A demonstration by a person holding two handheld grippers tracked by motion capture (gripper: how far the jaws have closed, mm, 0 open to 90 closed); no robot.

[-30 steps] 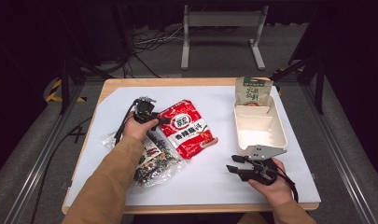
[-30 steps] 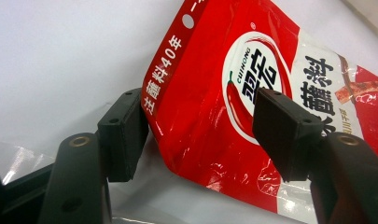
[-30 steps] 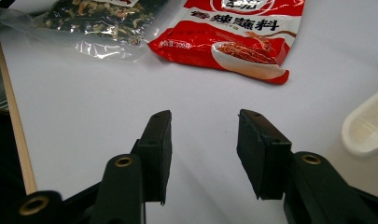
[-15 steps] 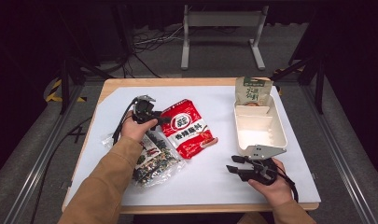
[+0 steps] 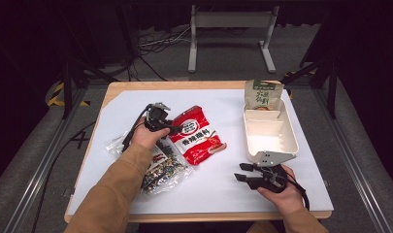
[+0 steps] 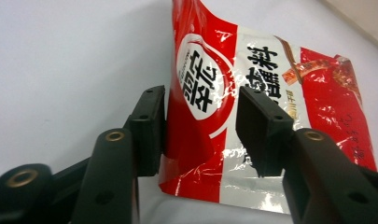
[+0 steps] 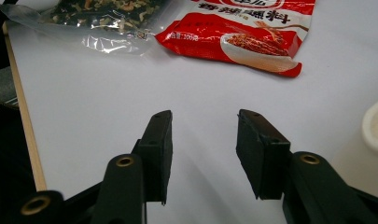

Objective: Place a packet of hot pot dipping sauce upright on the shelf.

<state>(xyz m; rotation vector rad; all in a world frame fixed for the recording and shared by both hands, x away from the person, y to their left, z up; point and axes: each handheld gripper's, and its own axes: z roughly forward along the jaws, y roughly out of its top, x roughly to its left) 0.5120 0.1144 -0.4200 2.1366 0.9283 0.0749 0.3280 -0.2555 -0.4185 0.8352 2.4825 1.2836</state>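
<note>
The left hand-held gripper [image 5: 173,129] has its jaws spread on either side of the near-left corner of the red snack packet [image 5: 197,134], which lies flat near the middle of the desk [image 5: 121,104], toward its left half. In the left gripper view the packet's [image 6: 252,84] lower edge sits between the two pads but they have not closed on it. To grasp well, push a little further over the sealed edge so the pads bite foil rather than air, then close firmly (the glossy film looks slippery). Keep clear of the clear bag of dried mix [image 5: 161,167] just beside it toward the near edge. The right hand-held gripper [image 5: 242,172] rests open near the near edge, below the white tray [image 5: 287,131].
</note>
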